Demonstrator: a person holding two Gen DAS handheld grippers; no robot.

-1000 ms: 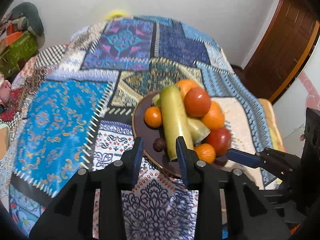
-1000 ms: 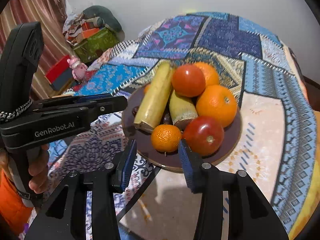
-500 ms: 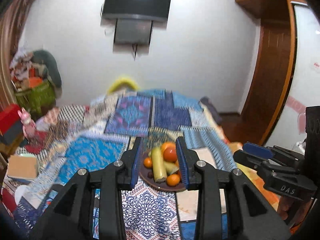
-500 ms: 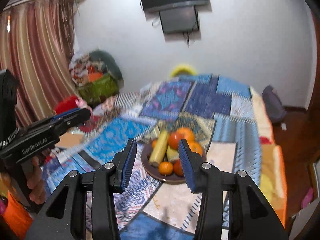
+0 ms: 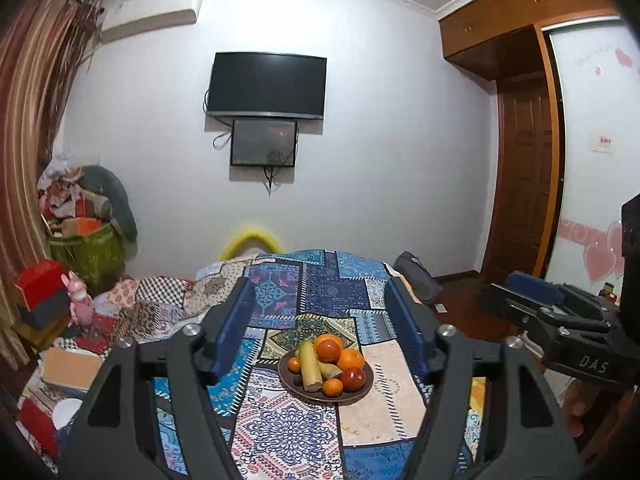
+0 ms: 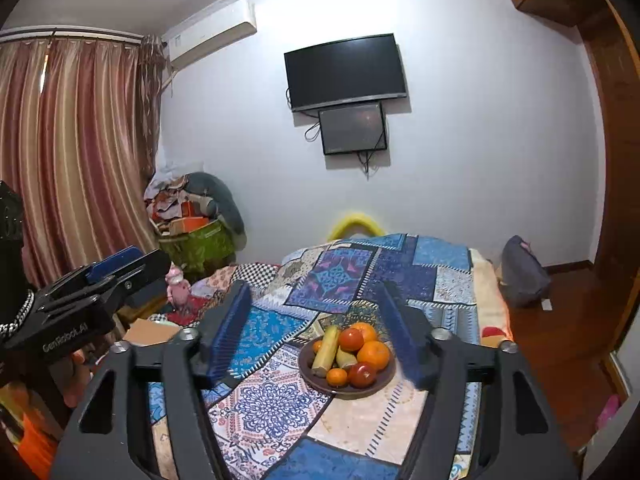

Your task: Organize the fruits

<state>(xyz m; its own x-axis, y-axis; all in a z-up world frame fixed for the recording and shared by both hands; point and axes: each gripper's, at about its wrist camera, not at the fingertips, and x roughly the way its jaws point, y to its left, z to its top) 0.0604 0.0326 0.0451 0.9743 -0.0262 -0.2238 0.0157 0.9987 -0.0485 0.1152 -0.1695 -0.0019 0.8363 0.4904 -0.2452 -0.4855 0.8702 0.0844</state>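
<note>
A dark brown plate (image 5: 288, 376) sits on the patchwork spread, piled with fruit: a long yellow-green banana (image 5: 310, 366) lying from 12 to 6 o'clock, red tomatoes (image 5: 329, 350) at top and at 4 o'clock, oranges (image 5: 350, 359) at 2 o'clock, small mandarins (image 5: 333, 387) at 6 and 9 o'clock

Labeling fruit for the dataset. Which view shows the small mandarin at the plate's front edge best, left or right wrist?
Right wrist. The small mandarin sits unobstructed at the front of the plate, beside the red tomato. The left wrist view also shows the whole mandarin, but the plate appears a bit smaller there.
</note>
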